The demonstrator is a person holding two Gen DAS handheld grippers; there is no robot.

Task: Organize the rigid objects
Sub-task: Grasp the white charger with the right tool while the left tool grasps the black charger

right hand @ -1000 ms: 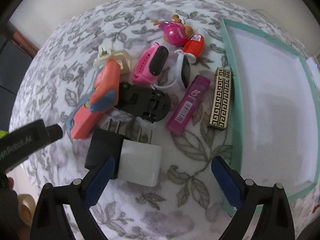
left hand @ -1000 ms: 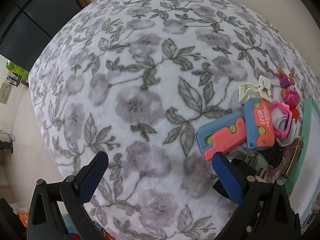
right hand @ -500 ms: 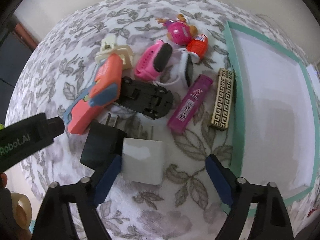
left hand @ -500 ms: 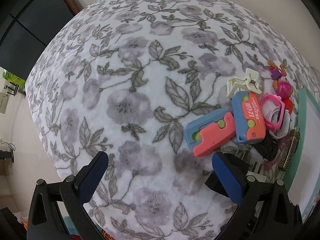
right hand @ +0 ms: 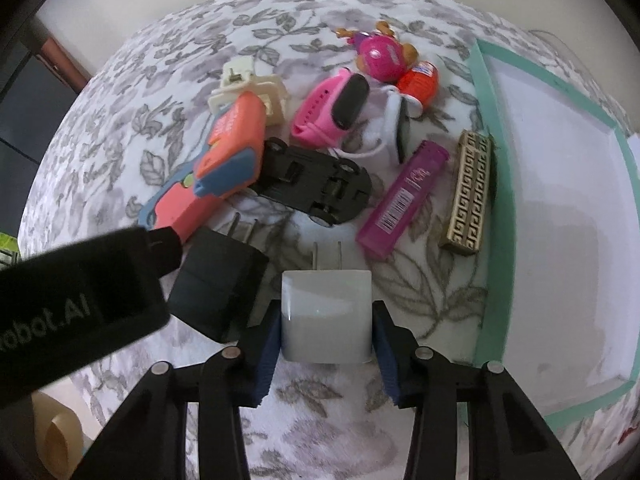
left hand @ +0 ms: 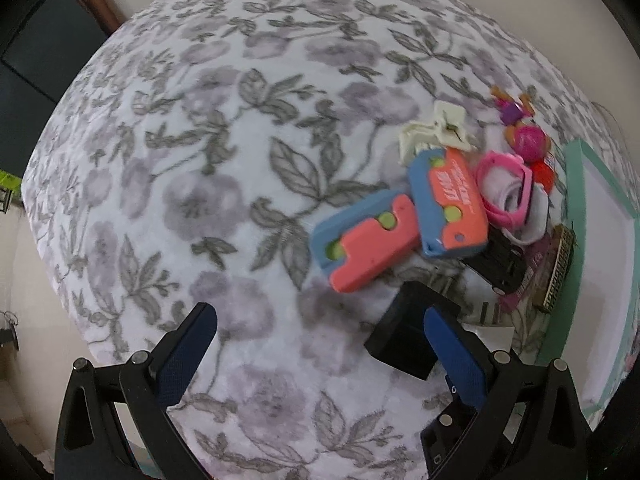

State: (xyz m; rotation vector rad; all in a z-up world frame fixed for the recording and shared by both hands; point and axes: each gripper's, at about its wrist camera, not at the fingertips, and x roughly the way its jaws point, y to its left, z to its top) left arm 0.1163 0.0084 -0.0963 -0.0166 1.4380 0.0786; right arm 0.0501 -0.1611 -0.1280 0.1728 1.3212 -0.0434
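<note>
My right gripper [right hand: 326,330] is closing its jaws on the white charger [right hand: 325,312], seemingly pressing, bound for the tray [right hand: 494,216] at three o'clock. My left gripper [left hand: 320,344] hangs wide open and empty, clear.

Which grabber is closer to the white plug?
Right. The right gripper is closing with the white plug between its pads. The left gripper hovers beside it, by the black plug.

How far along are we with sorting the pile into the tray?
Done: nothing; the green-rimmed tray shows empty. In hand: the right gripper is closing on the white charger. The left gripper hovers open by the black charger. Left: toy car, purple lighter, gold lighter and the rest.
</note>
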